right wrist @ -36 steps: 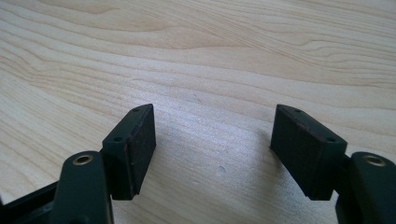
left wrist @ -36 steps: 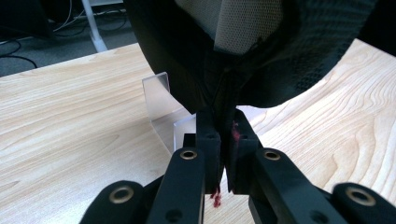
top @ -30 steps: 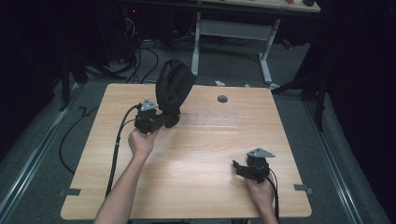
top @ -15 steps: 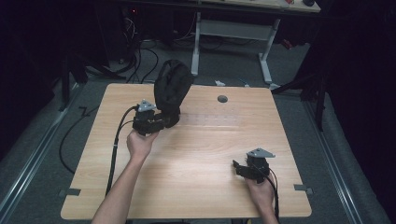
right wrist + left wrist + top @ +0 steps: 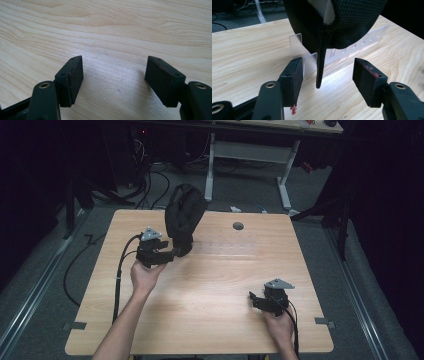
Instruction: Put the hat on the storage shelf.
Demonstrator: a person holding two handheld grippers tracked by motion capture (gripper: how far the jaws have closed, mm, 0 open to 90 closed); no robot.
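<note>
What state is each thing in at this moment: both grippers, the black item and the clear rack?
Left gripper: open, jaws either side of the hanging black strap, not clamped.
Right gripper: open, empty, over bare table.
Black cap: standing upright on the clear rack, strap dangling.
Clear slotted rack: lying on the table, one end under the cap.

No readable text — no labels, numbers.
</note>
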